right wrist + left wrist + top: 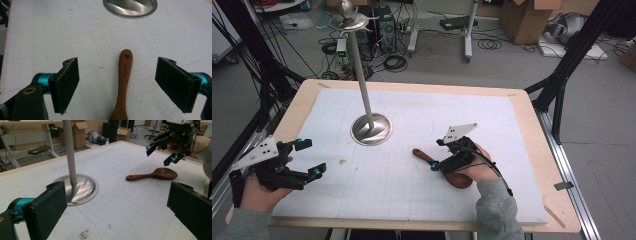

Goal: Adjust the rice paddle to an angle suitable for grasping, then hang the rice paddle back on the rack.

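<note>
Right gripper [443,154]: 2 black jaws spread wide, nothing pinched; held just above the wooden spoon, whose handle runs up between the jaws without touching either pad in the right gripper view.
Left gripper [314,158]: 2 black jaws spread wide, nothing between them; held over the left part of the mat, well apart from the spoon.
Table [302,100]: pale wood board, its edge visible around the mat.
Mat [422,200]: white gridded sheet covering most of the table; a small dark smudge near the left gripper.
Stand [371,129]: 1 round metal base on the mat with a slim upright pole rising from it, topped by a metal fitting; sits between the 2 grippers, toward the far side.
Wooden spoon [422,154]: 1 reddish-brown spoon lying flat on the mat, right of the stand; handle end points toward the stand's base, bowl lies under the person's right hand [479,167]. Small hole near the handle tip.
</note>
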Tool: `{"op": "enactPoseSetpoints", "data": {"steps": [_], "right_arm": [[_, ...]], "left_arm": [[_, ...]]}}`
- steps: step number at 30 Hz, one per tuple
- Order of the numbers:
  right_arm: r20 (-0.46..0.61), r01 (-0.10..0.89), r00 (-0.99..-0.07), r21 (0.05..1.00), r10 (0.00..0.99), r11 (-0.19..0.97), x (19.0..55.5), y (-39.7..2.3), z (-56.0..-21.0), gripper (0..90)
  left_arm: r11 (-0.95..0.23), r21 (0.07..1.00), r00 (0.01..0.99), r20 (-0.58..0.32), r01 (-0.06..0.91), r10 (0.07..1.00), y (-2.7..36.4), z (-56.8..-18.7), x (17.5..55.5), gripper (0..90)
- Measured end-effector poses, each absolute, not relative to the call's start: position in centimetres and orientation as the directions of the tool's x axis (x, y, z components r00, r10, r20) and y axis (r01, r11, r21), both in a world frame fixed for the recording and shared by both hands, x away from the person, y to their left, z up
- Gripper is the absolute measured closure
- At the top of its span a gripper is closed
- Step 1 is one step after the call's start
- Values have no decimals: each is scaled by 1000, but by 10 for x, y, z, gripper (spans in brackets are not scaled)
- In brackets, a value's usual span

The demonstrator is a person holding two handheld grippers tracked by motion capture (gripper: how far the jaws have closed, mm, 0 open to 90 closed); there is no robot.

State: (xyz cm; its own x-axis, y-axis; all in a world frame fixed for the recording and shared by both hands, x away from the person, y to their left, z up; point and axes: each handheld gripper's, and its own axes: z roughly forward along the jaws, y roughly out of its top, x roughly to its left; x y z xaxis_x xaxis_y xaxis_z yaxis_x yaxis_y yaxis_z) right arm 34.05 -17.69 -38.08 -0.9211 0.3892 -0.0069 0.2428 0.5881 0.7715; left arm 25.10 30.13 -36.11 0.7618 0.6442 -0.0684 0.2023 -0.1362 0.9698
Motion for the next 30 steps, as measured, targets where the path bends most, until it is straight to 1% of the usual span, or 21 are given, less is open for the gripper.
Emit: {"op": "enactPoseSetpoints", "data": {"steps": [6,10,11,13,18,20,21,27,30], "right_arm": [[-12,273,-909,740,417,615,344,-177,-385,186],[-28,296,-899,698,438,652,346,-177,-387,189],[-27,298,-905,670,424,679,347,-177,-390,192],[-24,307,-905,653,424,692,348,-176,-392,191],[-22,322,-899,645,438,693,350,-175,-393,187],[-16,341,-892,634,453,694,351,-174,-394,187],[-1,371,-883,609,469,700,352,-173,-394,188],[9,389,-886,557,463,734,355,-166,-398,200],[5,385,-889,547,457,743,356,-163,-399,207]], "left_arm": [[-135,969,760,-71,206,646,300,-362,250,31],[-139,969,759,-69,206,647,301,-362,249,31],[-138,968,758,-71,208,648,302,-362,248,31],[-136,968,757,-72,209,650,302,-362,248,31],[-138,968,756,-72,211,651,302,-363,247,31],[-144,966,753,-70,214,654,303,-364,245,32],[-146,966,752,-68,215,655,304,-364,244,31],[-136,966,740,-73,218,668,311,-365,240,31],[-136,966,739,-74,220,670,312,-365,239,31]]}}
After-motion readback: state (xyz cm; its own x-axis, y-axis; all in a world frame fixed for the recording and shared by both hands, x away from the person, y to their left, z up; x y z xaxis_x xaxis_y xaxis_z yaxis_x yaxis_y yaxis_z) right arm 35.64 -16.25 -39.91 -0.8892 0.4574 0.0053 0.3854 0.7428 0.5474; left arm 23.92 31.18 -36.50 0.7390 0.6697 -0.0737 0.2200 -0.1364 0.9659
